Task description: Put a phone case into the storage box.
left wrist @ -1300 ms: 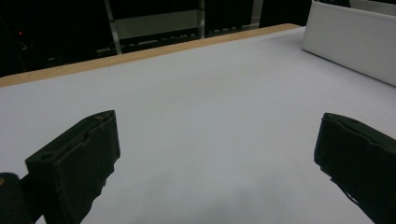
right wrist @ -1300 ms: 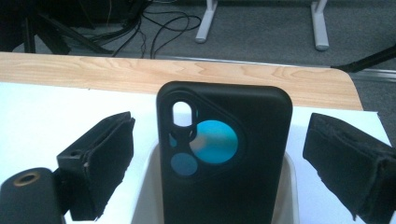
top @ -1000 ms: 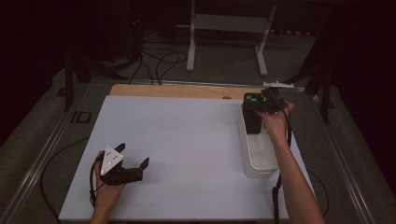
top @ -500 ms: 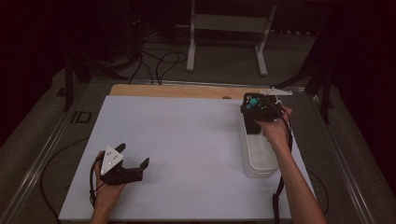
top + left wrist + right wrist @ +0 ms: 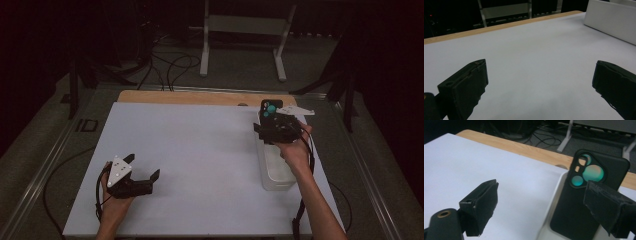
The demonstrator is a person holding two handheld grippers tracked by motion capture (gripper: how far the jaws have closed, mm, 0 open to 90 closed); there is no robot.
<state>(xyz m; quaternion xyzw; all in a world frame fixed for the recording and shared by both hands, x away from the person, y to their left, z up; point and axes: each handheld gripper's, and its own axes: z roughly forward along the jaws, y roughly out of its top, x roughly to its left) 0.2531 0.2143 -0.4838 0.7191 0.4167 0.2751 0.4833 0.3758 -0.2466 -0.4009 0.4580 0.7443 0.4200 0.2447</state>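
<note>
A black phone case [image 5: 584, 202] with teal-tinted camera cut-outs stands upright at the far end of a white plastic bin [image 5: 276, 172] on the table's right side. In the high view the phone case [image 5: 269, 111] shows just beyond my right gripper [image 5: 274, 126]. In the right gripper view that gripper [image 5: 541, 192] is open wide, with its right jaw in front of the case and nothing clamped. My left gripper [image 5: 144, 166] rests low over the white tabletop at the near left, also open. In the left gripper view its jaws [image 5: 536, 82] have only bare table between them.
The white table sheet [image 5: 200, 150] has a wooden strip [image 5: 200, 97] along its far edge. The bin's side wall [image 5: 610, 21] shows far right in the left gripper view. Beyond the table are a metal stand [image 5: 245, 30], floor cables [image 5: 170, 65] and dark surroundings.
My right gripper has shifted slightly left and back toward the person, and the phone case now shows apart from it at the bin's far end. The left gripper has stayed put.
</note>
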